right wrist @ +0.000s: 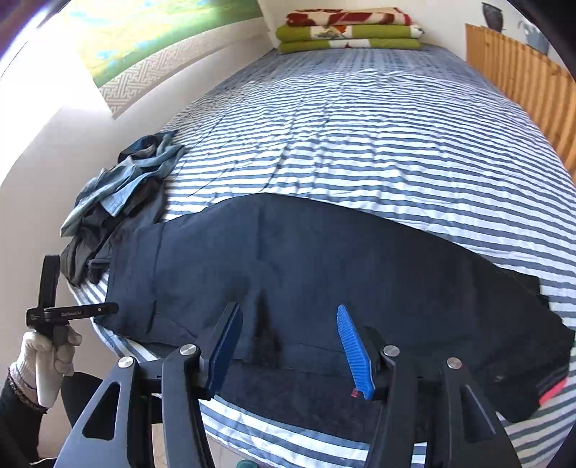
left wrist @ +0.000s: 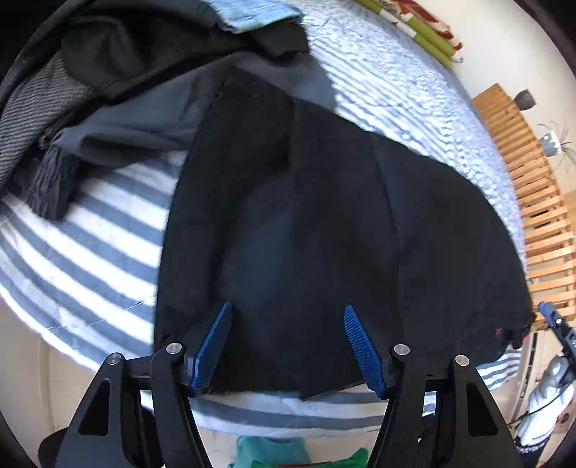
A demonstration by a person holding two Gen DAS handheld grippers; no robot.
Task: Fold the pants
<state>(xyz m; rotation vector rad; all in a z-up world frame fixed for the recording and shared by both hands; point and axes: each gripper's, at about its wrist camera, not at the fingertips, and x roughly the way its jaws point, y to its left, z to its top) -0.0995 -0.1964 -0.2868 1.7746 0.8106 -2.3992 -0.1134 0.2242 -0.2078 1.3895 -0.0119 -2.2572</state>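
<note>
Dark navy pants (right wrist: 324,273) lie spread flat across the near end of the striped bed (right wrist: 360,136), lengthwise from left to right. My right gripper (right wrist: 288,307) hovers over their near edge, jaws open, with nothing pinched between the blue pads. In the left wrist view the pants (left wrist: 324,216) fill the middle, and my left gripper (left wrist: 288,307) stands open above their near hem, fabric below the gap but not clamped. The left gripper (right wrist: 54,313) also shows at the bed's left corner, held by a gloved hand (right wrist: 46,356). The right gripper (left wrist: 554,324) peeks in at the pants' right end.
A heap of grey, black and light-blue clothes (right wrist: 122,194) sits at the bed's left side, touching the pants' left end. Folded blankets (right wrist: 349,32) lie at the far end. A wooden slatted rail (right wrist: 522,82) runs along the right. Green garments (left wrist: 273,453) lie below the bed edge.
</note>
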